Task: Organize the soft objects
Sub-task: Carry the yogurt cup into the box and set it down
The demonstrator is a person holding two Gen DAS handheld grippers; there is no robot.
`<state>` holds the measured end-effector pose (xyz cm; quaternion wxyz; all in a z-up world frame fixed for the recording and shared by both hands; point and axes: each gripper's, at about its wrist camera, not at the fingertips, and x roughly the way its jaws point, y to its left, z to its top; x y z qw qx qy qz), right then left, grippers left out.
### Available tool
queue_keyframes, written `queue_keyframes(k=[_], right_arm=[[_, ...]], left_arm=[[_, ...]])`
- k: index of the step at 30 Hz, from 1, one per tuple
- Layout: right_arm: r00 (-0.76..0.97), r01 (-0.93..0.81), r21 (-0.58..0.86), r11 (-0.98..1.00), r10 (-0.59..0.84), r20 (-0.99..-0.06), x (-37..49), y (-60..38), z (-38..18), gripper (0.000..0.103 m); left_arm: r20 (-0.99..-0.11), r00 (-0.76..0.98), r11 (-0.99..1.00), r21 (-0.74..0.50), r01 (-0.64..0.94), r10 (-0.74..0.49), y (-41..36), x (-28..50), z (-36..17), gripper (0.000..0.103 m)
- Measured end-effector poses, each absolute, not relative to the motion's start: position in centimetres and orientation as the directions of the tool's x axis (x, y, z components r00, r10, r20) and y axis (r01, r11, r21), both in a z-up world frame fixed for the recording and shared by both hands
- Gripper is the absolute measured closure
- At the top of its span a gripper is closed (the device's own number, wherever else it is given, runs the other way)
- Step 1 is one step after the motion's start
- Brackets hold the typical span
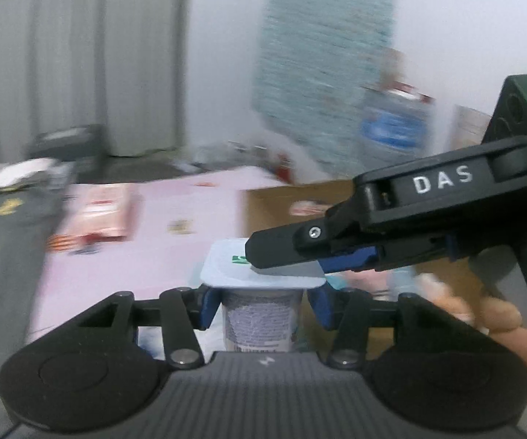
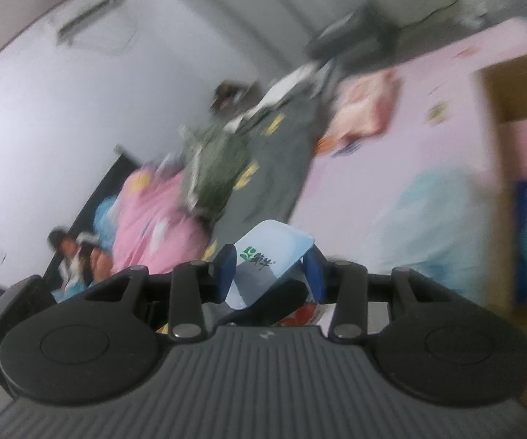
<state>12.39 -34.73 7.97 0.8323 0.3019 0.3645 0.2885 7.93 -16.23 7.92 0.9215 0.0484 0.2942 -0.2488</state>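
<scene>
Two tools on one yogurt cup | left tool grips body | right tool pinches lid edge

The pale grey curtain hangs in long folds to a dark floor and serves as landmark. Right of it runs a plain white wall, against which a teal patterned panel leans. Below the curtain spreads a pink sheet, likely a bed. In the right wrist view, a white air conditioner sits high on the wall. The light is soft and even.
</scene>
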Motion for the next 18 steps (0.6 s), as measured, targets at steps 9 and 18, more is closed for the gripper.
queue_keyframes(k=[9,18], right_arm=[[0.607,0.027,0.767,0.641,0.599,-0.522,9.2,-48.5,3.1,0.060],[0.467,0.211,0.814,0.541,0.676,-0.570,11.1,-51.8,-5.4,0.059]], left_arm=[[-0.725,0.447,0.746,-0.139,0.651,-0.525,-27.6,10.7,3.5,0.051],[-0.821,0.305,0.736,-0.191,0.649,-0.483,-28.6,12.6,-1.0,0.051]])
